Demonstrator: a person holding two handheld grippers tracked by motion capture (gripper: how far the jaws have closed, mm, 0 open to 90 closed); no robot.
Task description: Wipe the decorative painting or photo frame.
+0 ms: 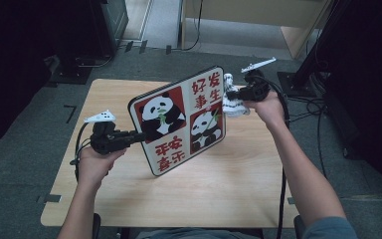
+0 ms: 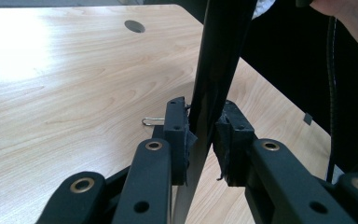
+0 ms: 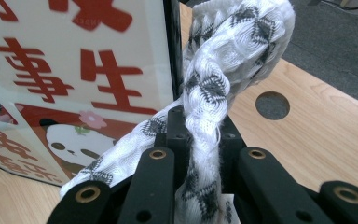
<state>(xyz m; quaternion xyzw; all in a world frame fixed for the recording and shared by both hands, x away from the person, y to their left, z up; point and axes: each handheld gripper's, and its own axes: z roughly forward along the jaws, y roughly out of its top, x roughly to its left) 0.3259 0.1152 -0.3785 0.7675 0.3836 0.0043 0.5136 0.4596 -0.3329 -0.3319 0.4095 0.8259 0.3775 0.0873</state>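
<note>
The left gripper clamps the flat white-and-red panda-printed board by its left edge, upright; the right gripper, clenching a white grey-patterned cloth, sits touching the board's upper right edge.

Panda-printed board tilted on edge above the table — bunched white patterned cloth at its far corner

high: above, looking down | tool views: close along jaws | shared: panda board, table
</note>
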